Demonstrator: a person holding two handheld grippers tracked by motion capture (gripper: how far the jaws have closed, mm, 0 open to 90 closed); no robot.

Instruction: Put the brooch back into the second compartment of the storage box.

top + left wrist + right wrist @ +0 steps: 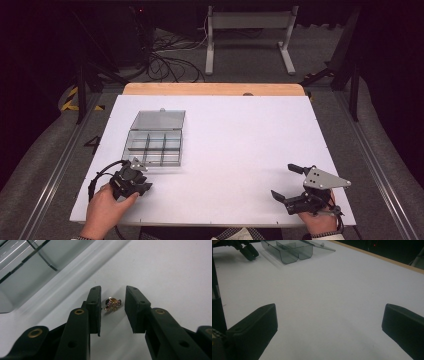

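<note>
A tiny gold pin with purple stones (113, 305) lies on the white sheet between the jaws of my left gripper (113, 288). It sits close to the left pad (96, 307), with a clear gap to the right pad, so nothing is pressed. In the high view the left gripper (141, 186) sits near the table's front left, just below a clear grey compartment box (155, 137) whose lid is folded back. My right gripper (283, 180) rests at the front right, jaws wide open and nothing between them (330, 307).
The white sheet (240, 145) covers the table, with a wooden edge (215, 89) at the back. The box (289, 250) and the left gripper (247, 250) appear far off in the right gripper view. The box's corner (22, 272) lies just left of the left jaws.
</note>
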